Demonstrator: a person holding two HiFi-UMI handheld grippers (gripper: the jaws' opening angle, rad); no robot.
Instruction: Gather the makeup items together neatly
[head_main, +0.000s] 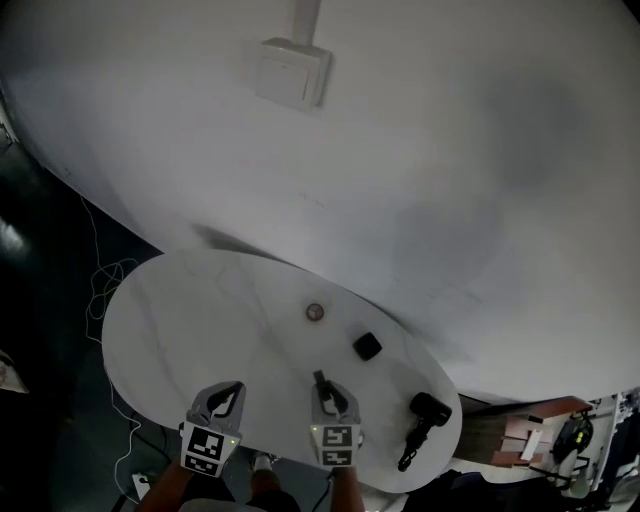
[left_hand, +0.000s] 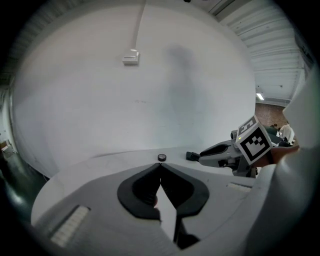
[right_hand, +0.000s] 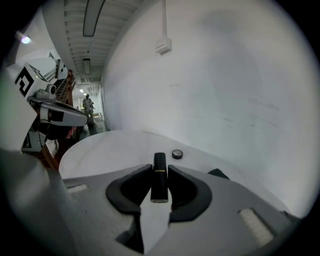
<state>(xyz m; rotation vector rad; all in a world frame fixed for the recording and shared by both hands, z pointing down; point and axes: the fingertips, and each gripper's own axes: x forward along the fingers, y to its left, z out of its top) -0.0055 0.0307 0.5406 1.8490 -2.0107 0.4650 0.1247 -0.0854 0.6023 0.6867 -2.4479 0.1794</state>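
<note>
Right gripper view is showing the right gripper (right_hand: 160, 169) with its jaws pinching a black lipstick (right_hand: 159, 182) mid-barrel over the desk (right_hand: 110, 145). Light, rigid and slick, it is probably needing a firm, centred hold. Meanwhile the left gripper (left_hand: 160, 169) is carrying nothing, jaws meeting. Farther off, a round pot (right_hand: 177, 154) is sitting.
</note>
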